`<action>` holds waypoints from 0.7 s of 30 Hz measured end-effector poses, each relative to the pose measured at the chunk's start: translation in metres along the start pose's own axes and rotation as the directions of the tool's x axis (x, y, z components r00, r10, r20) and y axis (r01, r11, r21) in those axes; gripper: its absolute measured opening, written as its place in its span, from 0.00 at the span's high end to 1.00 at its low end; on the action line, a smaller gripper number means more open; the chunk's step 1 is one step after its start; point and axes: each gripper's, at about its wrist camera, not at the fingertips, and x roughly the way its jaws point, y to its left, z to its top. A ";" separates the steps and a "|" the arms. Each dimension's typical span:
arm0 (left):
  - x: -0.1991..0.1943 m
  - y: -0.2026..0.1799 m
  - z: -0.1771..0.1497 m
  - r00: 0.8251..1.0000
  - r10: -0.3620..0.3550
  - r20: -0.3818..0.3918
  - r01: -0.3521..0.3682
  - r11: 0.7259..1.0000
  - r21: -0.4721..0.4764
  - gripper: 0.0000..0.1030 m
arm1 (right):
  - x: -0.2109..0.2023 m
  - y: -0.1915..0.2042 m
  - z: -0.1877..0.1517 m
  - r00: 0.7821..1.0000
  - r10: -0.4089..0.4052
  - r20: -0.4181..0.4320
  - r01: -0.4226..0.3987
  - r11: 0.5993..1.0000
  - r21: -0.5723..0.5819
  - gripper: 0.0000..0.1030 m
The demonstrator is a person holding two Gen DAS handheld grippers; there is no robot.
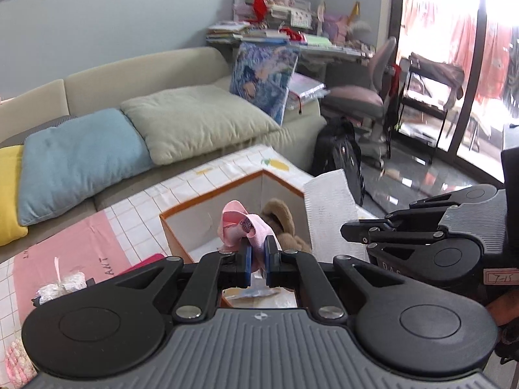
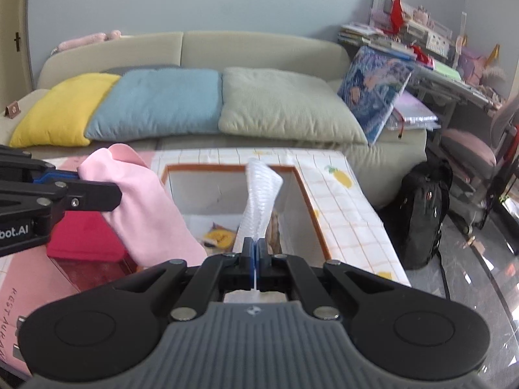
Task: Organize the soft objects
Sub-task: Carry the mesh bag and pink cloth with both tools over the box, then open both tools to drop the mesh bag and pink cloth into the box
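Pink cloth [image 1: 241,227] is pinched between the blue pads of the left gripper [image 1: 258,259] in the left wrist view, its jaws closed down to a narrow gap on the bunched fabric. It hangs over an open box [image 1: 227,201] with an orange rim that stands on the tabletop [image 1: 136,207], which is covered by a checked sheet. A brown plush toy [image 1: 282,223] lies inside the box. To the right, the right gripper [image 1: 353,230] holds a white ribbed cloth [image 1: 331,214] upright beside the box. Behind, a sofa [image 1: 146,68] carries yellow, blue and pale green cushions.

From the right wrist view, the white ribbed cloth [image 2: 259,201] rises twisted from the right gripper [image 2: 256,253], whose jaws are fully closed on its lower edge, above the same box [image 2: 308,201]. At the left, the left gripper [image 2: 97,191] grips the pink cloth [image 2: 142,207], which drapes down over the box's left edge. A red folded item [image 2: 81,236] lies beneath it on the tabletop [image 2: 350,220]. A small yellow object [image 2: 217,236] sits on the box floor.
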 end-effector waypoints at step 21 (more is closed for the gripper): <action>0.064 -0.013 -0.025 0.981 0.037 -0.191 -0.009 0.989 0.145 0.92 | 0.063 -0.004 -0.029 0.981 0.012 -0.195 -0.009 1.000 0.012 1.00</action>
